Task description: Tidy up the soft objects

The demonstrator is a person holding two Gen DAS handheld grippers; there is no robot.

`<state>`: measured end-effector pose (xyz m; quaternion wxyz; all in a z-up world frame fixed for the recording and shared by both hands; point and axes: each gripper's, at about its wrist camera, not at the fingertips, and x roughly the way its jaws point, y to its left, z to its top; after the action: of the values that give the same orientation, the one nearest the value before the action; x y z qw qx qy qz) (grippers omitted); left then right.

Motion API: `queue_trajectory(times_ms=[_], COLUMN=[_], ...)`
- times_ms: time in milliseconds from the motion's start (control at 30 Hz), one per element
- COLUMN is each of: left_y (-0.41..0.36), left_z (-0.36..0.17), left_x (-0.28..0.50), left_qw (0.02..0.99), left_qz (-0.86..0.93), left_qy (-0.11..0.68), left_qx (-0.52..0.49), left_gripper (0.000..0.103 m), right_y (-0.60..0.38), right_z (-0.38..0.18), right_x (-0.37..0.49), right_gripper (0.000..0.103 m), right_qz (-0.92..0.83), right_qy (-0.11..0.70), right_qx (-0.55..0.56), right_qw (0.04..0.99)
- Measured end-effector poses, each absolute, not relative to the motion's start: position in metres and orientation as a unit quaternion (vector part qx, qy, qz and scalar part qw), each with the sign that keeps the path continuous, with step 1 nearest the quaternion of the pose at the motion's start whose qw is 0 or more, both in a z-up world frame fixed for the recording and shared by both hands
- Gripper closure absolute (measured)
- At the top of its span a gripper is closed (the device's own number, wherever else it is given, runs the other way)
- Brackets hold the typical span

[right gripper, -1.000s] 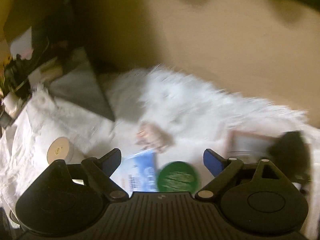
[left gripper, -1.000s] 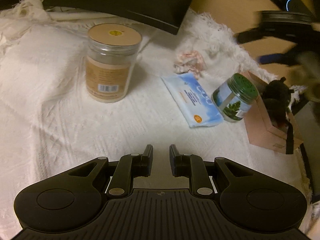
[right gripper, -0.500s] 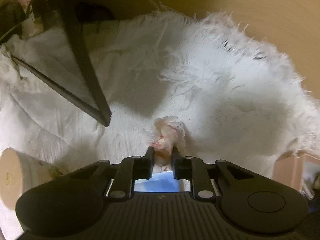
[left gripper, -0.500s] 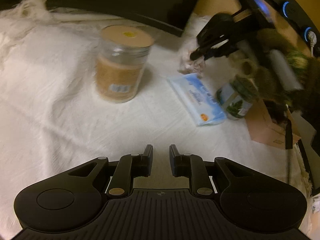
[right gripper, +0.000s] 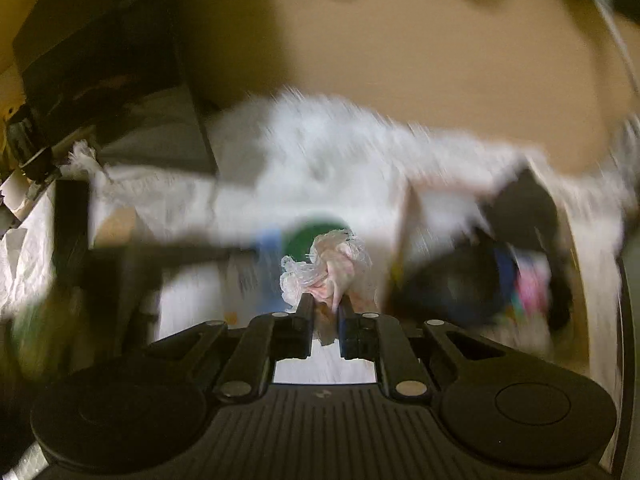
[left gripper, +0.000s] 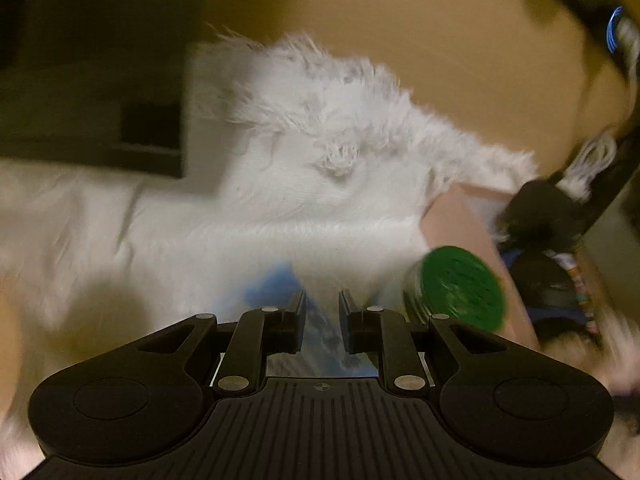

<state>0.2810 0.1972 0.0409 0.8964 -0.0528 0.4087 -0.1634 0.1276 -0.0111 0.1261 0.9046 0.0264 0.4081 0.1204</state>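
A: State of my right gripper (right gripper: 325,307)?
B: Clenched on the wad (right gripper: 326,266), a crumpled pink-white plastic piece sticking up from between the pads, clear of the cloth (right gripper: 320,152).
A: My left gripper (left gripper: 322,303)?
B: Jaws nearly together, nothing between them. It hangs over the blue pack (left gripper: 276,286).
A: Surroundings?
B: Green-lidded jar (left gripper: 460,288) just right of the left gripper, touching the pink box (left gripper: 452,216). Dark soft items lie in the box; blur hides detail.

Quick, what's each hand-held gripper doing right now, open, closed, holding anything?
Left hand-held gripper: closed, nothing between its fingers.
Right hand-held gripper: closed on the crumpled pink-and-white wad.
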Motion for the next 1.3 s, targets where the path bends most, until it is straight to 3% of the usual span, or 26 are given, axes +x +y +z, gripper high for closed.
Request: queue_trajectory(times_ms=[300, 700, 967, 1167, 1300], left_y=[0.176, 0.209, 0.234, 0.242, 0.245], left_z=[0.023, 0.024, 0.036, 0.025, 0.016], left_x=[0.317, 0.254, 0.186, 0.148, 0.146], left_qw=[0.868, 0.860, 0.918, 0.918, 0.906], left_qz=[-0.189, -0.206, -0.058, 0.050, 0.047], left_qy=[0.458, 0.451, 0.391, 0.389, 0.409], left_qx=[0.017, 0.119, 0.033, -0.065, -0.101], left_gripper=[0.089, 0.087, 0.085, 0.085, 0.085], right_y=[-0.033, -0.022, 0.000, 0.004, 0.004], right_z=[0.060, 0.048, 0.041, 0.025, 0.020], right_x=[0.079, 0.081, 0.082, 0.082, 0.076], right_gripper=[0.091, 0.091, 0.091, 0.091, 0.082], right_qz=[0.073, 0.087, 0.102, 0.097, 0.101], right_qy=[0.447, 0.452, 0.426, 0.392, 0.376], right_qx=[0.044, 0.034, -0.029, -0.060, -0.068], right_qw=[0.890, 0.887, 0.899, 0.913, 0.919])
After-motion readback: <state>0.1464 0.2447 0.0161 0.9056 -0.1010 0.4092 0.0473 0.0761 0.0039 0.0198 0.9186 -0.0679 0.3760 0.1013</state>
